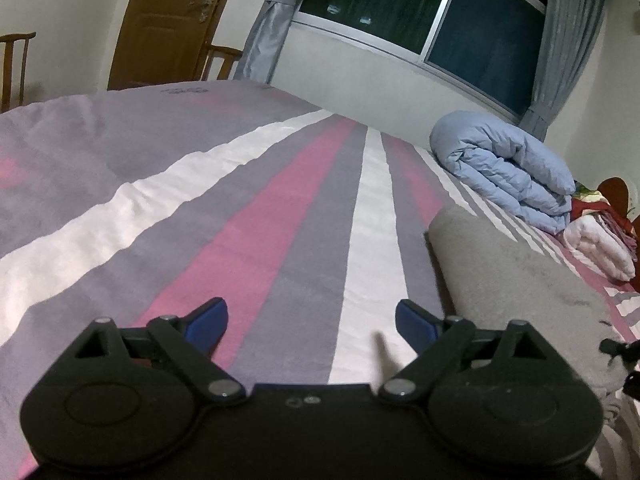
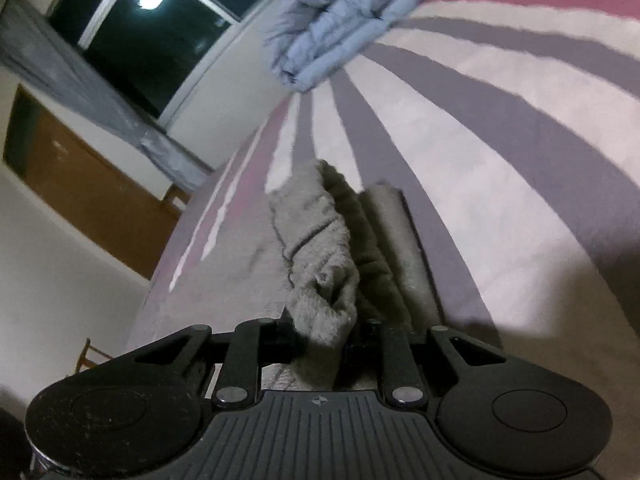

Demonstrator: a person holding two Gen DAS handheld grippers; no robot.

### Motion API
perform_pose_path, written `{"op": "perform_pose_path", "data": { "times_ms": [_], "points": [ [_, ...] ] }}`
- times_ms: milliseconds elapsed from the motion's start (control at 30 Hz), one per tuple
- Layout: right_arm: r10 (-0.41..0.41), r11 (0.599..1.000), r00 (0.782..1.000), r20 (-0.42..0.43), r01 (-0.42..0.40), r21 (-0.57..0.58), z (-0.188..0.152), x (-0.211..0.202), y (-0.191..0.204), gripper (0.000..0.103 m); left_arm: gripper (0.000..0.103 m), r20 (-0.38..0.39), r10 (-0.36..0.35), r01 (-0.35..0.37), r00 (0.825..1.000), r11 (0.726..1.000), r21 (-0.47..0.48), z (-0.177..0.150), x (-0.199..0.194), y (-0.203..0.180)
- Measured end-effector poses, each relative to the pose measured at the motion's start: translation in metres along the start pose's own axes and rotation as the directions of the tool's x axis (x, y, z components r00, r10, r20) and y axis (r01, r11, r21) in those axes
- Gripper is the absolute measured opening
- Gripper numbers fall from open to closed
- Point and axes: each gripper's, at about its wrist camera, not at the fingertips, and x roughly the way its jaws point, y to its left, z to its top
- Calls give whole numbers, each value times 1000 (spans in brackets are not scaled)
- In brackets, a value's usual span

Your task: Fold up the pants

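Observation:
Grey fleece pants (image 1: 516,280) lie on the striped bed, a flat folded length running along the right of the left wrist view. My left gripper (image 1: 312,322) hovers over the bedspread just left of them, jaws wide apart, blue pads (image 1: 212,316) bare. In the right wrist view the pants (image 2: 316,236) stretch away from the camera, and a bunched fold of them rises between the jaws. My right gripper (image 2: 326,332) is shut on that bunch; its fingertips are buried in the cloth.
The bedspread (image 1: 248,216) has pink, grey and white stripes. A rolled light-blue duvet (image 1: 508,164) and a white folded blanket (image 1: 600,248) sit at the far right by the window wall. A wooden door (image 1: 168,20) and chairs stand beyond the bed.

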Motion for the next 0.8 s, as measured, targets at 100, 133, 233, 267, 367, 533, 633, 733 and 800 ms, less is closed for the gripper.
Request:
{"op": "perform_pose_path", "data": {
  "times_ms": [100,133,233,267,367,533,633,733,800],
  "points": [
    [11,999,999,31,-10,-48,-1,-13,12,28,85,-1,9,-9,1000,1000,5,0,0,-2],
    [15,997,999,44,-12,-71,-3,-19,14,30,85,2,10,-10,1000,1000,8,-1,0,-2],
    [0,997,997,82,6,-75,-12,-39,14,41,86,-1,14,-14,1000,1000,13,-1,1,-3],
    [10,998,996,91,-5,-56,-13,-44,10,46,86,-1,15,-15,1000,1000,13,-1,1,-3],
    [37,999,997,73,-38,12,-20,-51,4,55,86,1,16,-16,1000,1000,13,-1,1,-3],
    [39,997,999,35,-41,65,-22,-44,1,55,86,6,19,-19,1000,1000,5,-1,0,-5],
    [25,996,999,34,-28,86,-24,-38,1,55,86,4,11,-12,1000,1000,10,-2,-2,-5],
    [25,992,999,30,-28,125,-25,-28,-3,55,86,1,3,-3,1000,1000,23,-3,-3,-7],
    [34,988,999,27,-38,151,-23,-19,-5,59,86,-3,1,-1,1000,1000,29,-3,-3,-7]
  ]
}}
